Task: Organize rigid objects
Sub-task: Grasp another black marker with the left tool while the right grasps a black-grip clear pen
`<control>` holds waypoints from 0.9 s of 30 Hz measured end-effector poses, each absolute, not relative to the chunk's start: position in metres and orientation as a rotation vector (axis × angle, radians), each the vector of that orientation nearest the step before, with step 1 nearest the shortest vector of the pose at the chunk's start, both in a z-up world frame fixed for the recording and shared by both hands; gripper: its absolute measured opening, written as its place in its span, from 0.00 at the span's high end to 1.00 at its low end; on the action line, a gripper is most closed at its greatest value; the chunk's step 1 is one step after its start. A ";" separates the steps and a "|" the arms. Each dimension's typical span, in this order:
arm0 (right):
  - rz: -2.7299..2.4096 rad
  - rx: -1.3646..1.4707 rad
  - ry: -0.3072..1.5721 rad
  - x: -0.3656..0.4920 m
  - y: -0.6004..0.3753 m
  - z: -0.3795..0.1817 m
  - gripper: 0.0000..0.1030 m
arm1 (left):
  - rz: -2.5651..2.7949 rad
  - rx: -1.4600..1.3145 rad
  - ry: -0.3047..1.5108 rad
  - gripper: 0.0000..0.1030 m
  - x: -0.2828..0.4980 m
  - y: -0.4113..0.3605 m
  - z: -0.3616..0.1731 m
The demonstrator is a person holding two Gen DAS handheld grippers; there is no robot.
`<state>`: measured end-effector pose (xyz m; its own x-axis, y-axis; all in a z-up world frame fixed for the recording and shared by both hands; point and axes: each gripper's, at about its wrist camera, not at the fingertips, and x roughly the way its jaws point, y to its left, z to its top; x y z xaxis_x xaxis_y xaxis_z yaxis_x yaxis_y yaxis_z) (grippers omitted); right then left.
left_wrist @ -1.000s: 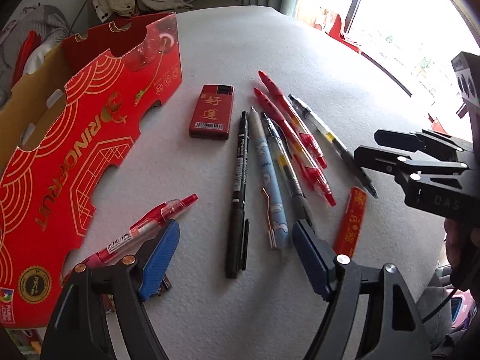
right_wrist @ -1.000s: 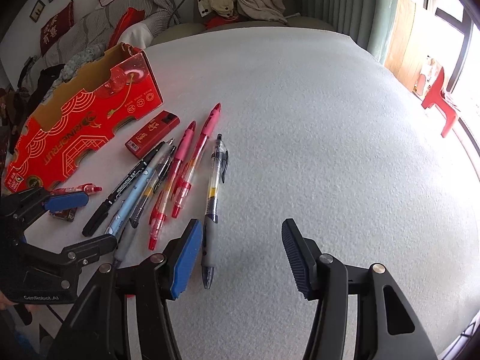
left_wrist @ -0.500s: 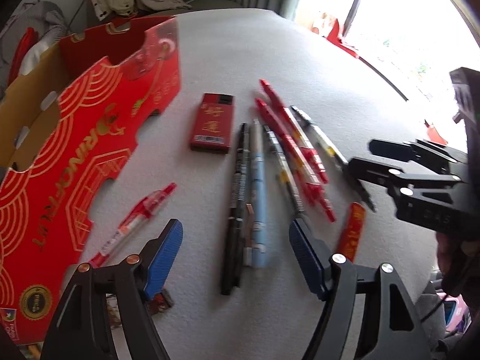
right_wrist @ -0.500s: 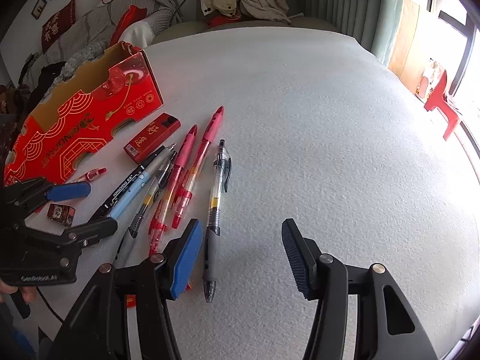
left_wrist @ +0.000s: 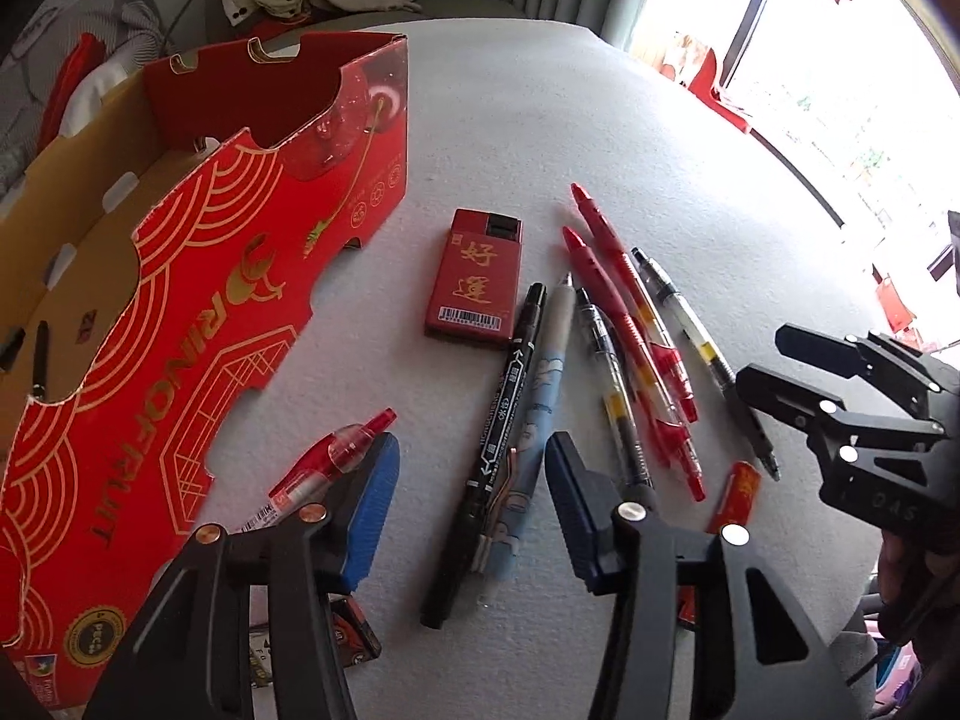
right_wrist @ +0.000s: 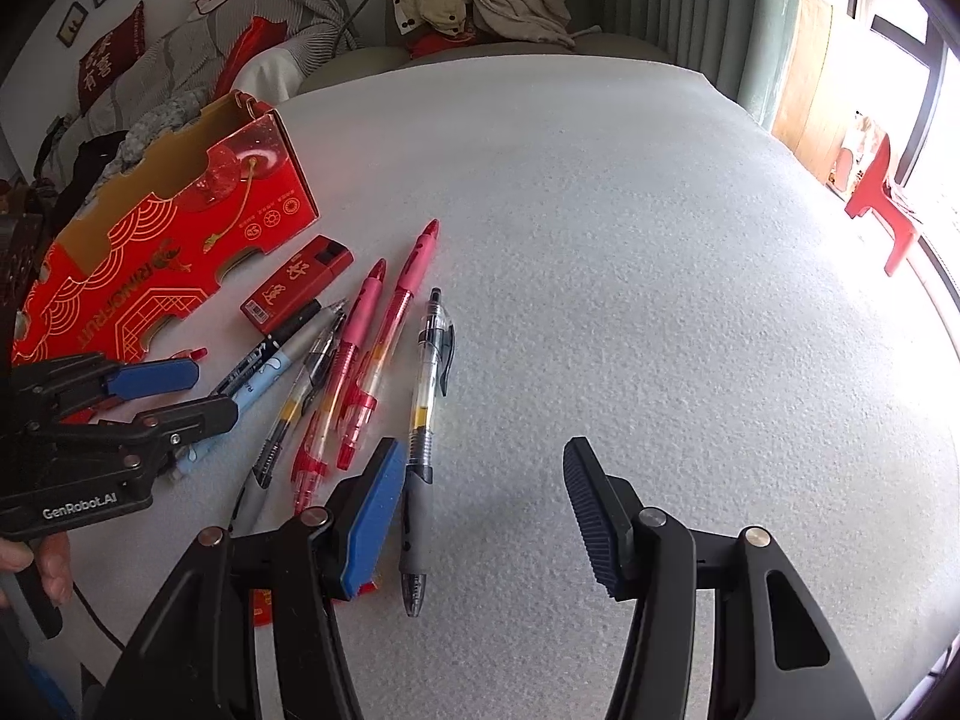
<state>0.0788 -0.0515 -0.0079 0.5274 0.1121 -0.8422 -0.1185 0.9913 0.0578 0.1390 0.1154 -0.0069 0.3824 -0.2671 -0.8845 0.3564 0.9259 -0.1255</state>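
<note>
RINOFRUIT on red box point(left_wrist: 198, 324), GenRobot.AI on left gripper point(right_wrist: 174, 396) (white lettering)

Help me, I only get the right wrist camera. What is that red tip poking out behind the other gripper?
Observer: It is a red pen with a clear barrel. It lies between the red box and the left gripper.
Operator: Are its jaws open?
Observer: Yes, open. The black marker and the pale blue pen lie on the table between them.
Operator: Is anything hiding under it?
Observer: A small printed packet peeks out beneath its left finger. I cannot tell what it is.
</note>
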 end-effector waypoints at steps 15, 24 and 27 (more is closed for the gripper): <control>0.140 -0.079 1.034 0.096 -0.038 -0.019 0.45 | -0.376 0.118 1.145 0.47 0.156 0.122 -0.007; 0.118 -0.113 1.036 0.101 -0.032 -0.018 0.46 | -0.412 0.081 1.107 0.47 0.161 0.130 0.002; 0.114 -0.110 1.033 0.100 -0.033 -0.017 0.46 | -0.382 0.070 1.121 0.47 0.171 0.132 0.000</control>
<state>0.1001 -0.0327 -0.0174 0.5075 0.0426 -0.8606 -0.1459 0.9886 -0.0371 0.1711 0.1319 -0.0004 0.3775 -0.2641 -0.8876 0.3335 0.9329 -0.1358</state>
